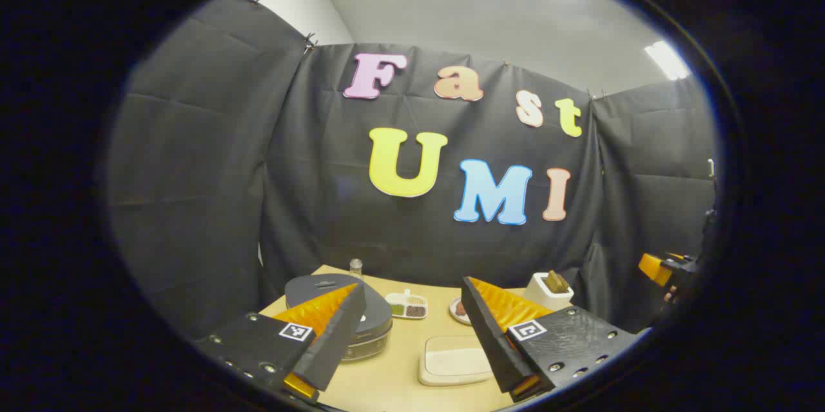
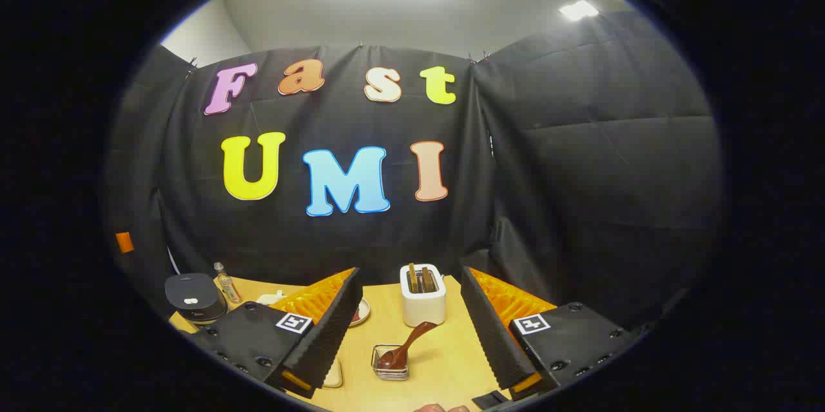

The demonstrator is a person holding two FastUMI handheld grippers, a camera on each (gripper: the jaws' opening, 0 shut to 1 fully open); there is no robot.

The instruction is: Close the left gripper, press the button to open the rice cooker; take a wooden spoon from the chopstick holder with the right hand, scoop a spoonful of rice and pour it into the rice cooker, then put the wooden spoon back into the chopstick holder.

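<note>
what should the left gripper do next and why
Probably close the left gripper, then lower it to the rice cooker: its jaws stand wide apart, the cooker lid is still down, and the task wants a shut gripper for pressing the button.

White chopstick holder, dark rice cooker

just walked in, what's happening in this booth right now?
A person holds a two-finger gripper in each hand above a wooden table; neither holds anything. The left gripper is open, with the rice cooker near its left finger, lid down. The right gripper is open, facing a white chopstick holder with wooden utensils standing in it. In front of that, a wooden spoon rests in a small glass dish. The button press is not yet done.
</note>
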